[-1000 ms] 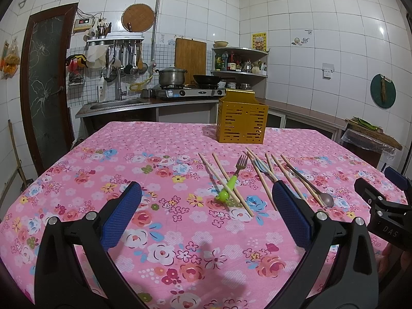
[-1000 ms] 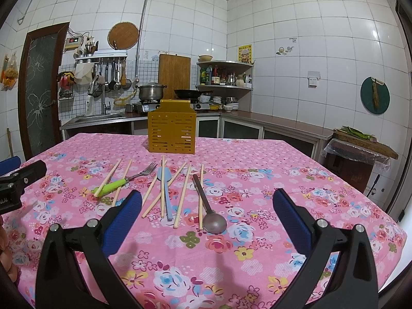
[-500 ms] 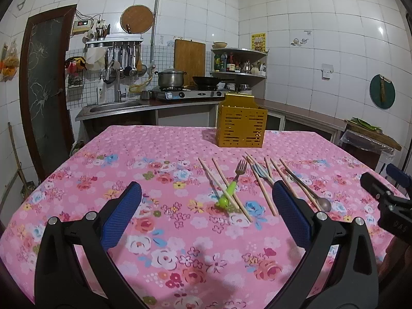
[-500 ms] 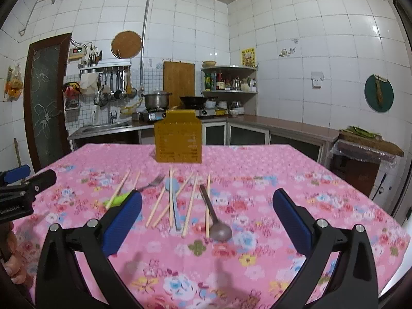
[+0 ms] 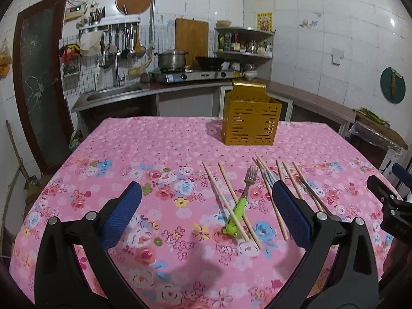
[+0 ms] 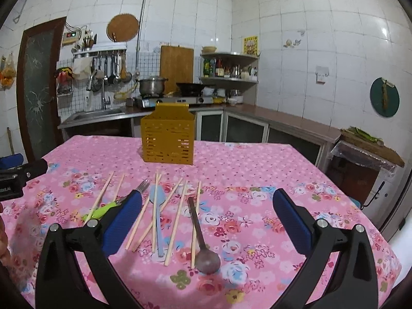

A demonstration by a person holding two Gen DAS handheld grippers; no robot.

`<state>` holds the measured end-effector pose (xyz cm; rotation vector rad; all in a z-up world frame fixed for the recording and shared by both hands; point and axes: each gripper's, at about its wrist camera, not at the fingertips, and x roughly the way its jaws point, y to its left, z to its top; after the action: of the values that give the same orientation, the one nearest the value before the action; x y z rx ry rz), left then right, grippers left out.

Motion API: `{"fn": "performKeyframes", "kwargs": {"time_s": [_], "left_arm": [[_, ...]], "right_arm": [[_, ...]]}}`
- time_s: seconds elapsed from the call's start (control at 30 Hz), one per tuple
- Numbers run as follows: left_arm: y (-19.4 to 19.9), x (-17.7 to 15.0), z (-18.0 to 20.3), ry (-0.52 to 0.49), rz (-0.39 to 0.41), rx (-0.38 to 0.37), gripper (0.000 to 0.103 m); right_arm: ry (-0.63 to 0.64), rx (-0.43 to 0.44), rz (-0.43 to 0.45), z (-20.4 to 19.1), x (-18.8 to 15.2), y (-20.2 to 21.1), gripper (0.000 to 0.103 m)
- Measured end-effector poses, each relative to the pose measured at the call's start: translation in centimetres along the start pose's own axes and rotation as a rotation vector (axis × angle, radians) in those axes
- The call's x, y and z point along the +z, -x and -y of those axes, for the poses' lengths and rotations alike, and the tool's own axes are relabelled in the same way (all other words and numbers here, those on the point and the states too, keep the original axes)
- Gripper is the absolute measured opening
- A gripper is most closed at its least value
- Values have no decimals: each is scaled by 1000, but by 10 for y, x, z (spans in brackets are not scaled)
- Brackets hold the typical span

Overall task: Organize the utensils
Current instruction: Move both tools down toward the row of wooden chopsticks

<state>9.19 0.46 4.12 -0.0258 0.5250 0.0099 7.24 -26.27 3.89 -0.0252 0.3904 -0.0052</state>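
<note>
Fingers (image 5: 121, 213) of both grippers spread wide above scattered chopsticks (image 6: 177, 213).

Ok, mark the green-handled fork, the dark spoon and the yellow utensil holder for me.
green-handled fork (image 5: 238, 209): left wrist view, on the green handle.
dark spoon (image 6: 207, 258): right wrist view, on the bowl nearest the camera.
yellow utensil holder (image 6: 167, 141): right wrist view, on the slotted front wall.

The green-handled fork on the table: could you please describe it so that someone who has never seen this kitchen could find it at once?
Start at the yellow slotted utensil box standing on the pink floral tablecloth; nearer the camera lies a spread of loose utensils. At the left end of that spread, the fork lies among wooden chopsticks, tines pointing toward the box. It is the only piece with metal tines and a bright green handle.
</note>
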Motion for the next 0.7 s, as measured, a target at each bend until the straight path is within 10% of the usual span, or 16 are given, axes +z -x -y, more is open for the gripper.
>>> {"fn": "performKeyframes", "kwargs": {"time_s": [0.7], "left_arm": [[-117,47,15,-45,-236,35,98]], "right_arm": [[3,-22,-283,3,31,-139,99]]}}
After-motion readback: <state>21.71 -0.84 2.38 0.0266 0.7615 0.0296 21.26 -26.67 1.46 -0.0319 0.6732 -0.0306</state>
